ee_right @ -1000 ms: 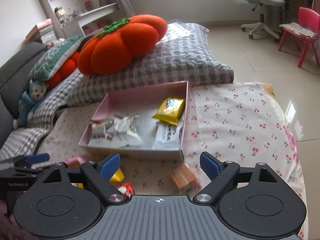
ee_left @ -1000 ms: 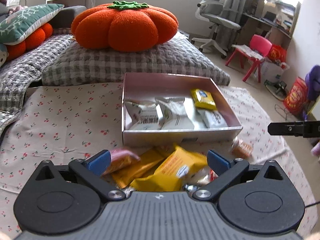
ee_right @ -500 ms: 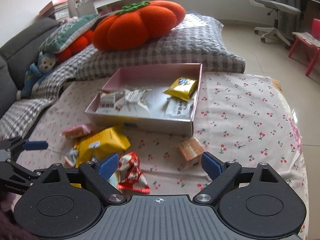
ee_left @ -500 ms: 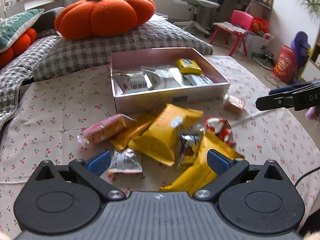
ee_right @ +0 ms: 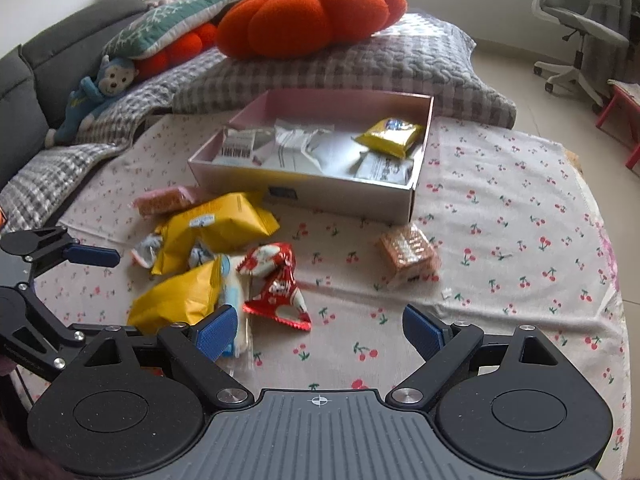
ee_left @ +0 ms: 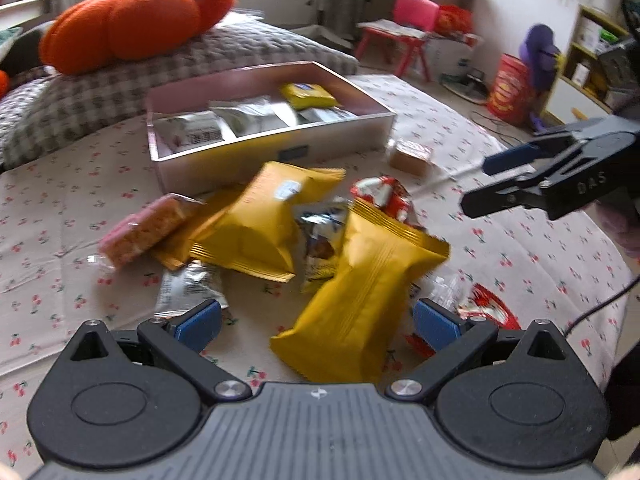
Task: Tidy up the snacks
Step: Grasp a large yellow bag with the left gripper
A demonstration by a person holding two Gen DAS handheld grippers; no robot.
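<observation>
both jaws released; yellow snack packet (ee_left: 360,300) lies between left gripper (ee_left: 316,322) jaws, untouched.

Box (ee_right: 344,196): on the cloth (ee_right: 520,208), in front of the big pillow (ee_right: 360,68).
In the box: a few snack packs (ee_right: 390,136).
Snack pile (ee_right: 216,256): on the cloth, in front of the box.
Lone snack (ee_right: 408,250): right of the pile, near the box corner.

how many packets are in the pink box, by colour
In the pink cardboard box:
white foil packets: 3
small yellow foil packet: 1
total: 4
</observation>
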